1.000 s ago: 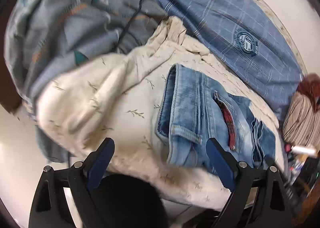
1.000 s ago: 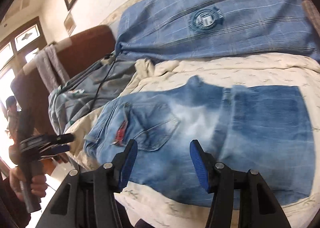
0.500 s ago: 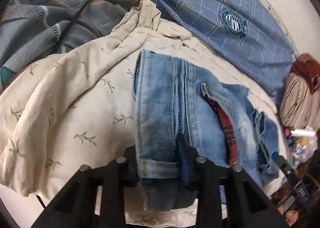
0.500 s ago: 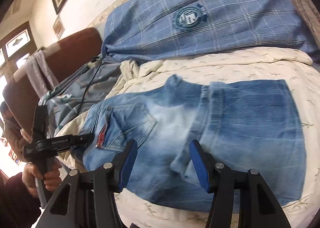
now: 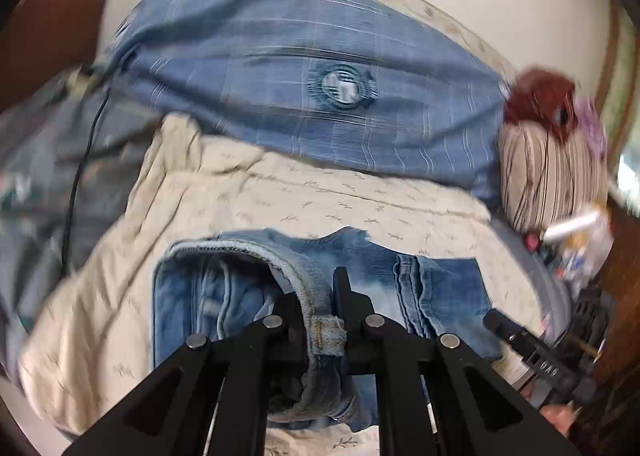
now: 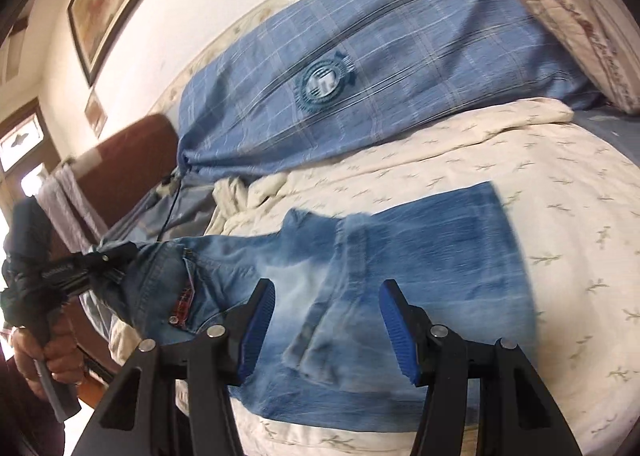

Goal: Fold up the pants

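Light blue jeans (image 6: pixel 400 256) lie folded on a cream leaf-print sheet (image 6: pixel 560 160). My left gripper (image 5: pixel 322 320) is shut on the jeans' waistband (image 5: pixel 304 280) by a belt loop and lifts that end off the sheet. From the right wrist view the left gripper (image 6: pixel 116 260) is at the left, holding the waistband end raised. My right gripper (image 6: pixel 326 328) is open, hovering over the near edge of the jeans' middle, with nothing between its blue pads (image 6: pixel 256 332). It also shows in the left wrist view (image 5: pixel 520 340), at the lower right.
A blue plaid cover with a round emblem (image 5: pixel 340 84) lies behind the sheet against the wall. A striped pillow (image 5: pixel 548 172) and small clutter (image 5: pixel 576 252) are at the right. Grey patterned bedding with a black cable (image 5: pixel 76 176) lies at the left. A brown headboard (image 6: pixel 132 144) stands beyond.
My left gripper closed on the jeans' waistband and lifted and turned it toward the right. My right gripper stayed open over the jeans and moved in slightly.
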The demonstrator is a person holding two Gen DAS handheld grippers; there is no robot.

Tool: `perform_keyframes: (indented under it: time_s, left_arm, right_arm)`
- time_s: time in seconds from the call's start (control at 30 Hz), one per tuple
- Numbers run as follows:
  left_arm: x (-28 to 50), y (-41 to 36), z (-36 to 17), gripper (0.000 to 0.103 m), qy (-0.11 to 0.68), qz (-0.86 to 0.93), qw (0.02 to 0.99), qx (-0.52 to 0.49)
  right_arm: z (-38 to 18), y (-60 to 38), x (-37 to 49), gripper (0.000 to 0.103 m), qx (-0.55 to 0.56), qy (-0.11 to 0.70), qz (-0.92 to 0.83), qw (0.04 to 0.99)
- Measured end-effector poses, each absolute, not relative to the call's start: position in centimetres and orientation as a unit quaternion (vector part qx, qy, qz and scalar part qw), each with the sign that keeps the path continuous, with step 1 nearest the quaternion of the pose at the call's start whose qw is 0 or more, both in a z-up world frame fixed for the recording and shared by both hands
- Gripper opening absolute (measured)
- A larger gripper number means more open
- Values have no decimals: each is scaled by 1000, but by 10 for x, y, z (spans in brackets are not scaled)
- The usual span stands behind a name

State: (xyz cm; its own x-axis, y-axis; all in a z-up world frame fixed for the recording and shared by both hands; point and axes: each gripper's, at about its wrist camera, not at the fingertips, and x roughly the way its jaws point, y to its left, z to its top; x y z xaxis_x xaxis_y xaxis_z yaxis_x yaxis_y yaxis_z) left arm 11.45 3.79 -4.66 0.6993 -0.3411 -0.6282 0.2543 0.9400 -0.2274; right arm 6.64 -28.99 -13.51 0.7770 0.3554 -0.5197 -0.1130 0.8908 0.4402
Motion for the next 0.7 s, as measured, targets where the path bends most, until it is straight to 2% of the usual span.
perform_keyframes:
  time_s: [0.07, 0.17, 0.27, 0.3, 0.33, 0.4, 0.47, 0.5, 0.7]
  left_arm:
    - [122, 32, -41, 12, 356, -143, 922, -45]
    - [133, 51, -61, 17, 384, -98, 917, -52]
    - [131, 91, -98, 33, 421, -48, 903, -77]
    - [130, 105, -110, 41, 434, -33, 896, -88]
    - [128, 119, -123, 44, 450, -17, 887, -100]
    - [123, 143, -145, 45, 479, 12, 869, -124]
    - [114, 162, -160, 58, 483, 22, 859, -169]
    - [110, 167, -163, 70, 482, 27, 856, -184]
    - [108, 168, -168, 83, 473, 28, 851, -226]
  right_arm:
    - [-135, -306, 64, 58, 213, 309, 120, 919]
    - [-135, -322, 59, 58, 226, 312, 116, 916]
    - [-137, -333, 56, 58, 236, 318, 114, 911]
    - [-138, -335, 56, 58, 243, 321, 116, 908]
    - [-139, -338, 56, 58, 250, 323, 119, 905]
    - [-141, -340, 57, 58, 262, 325, 124, 900]
    - [-140, -334, 59, 58, 260, 326, 132, 899]
    - [-139, -328, 61, 58, 253, 327, 135, 900]
    - [-140, -289, 67, 58, 197, 339, 157, 906]
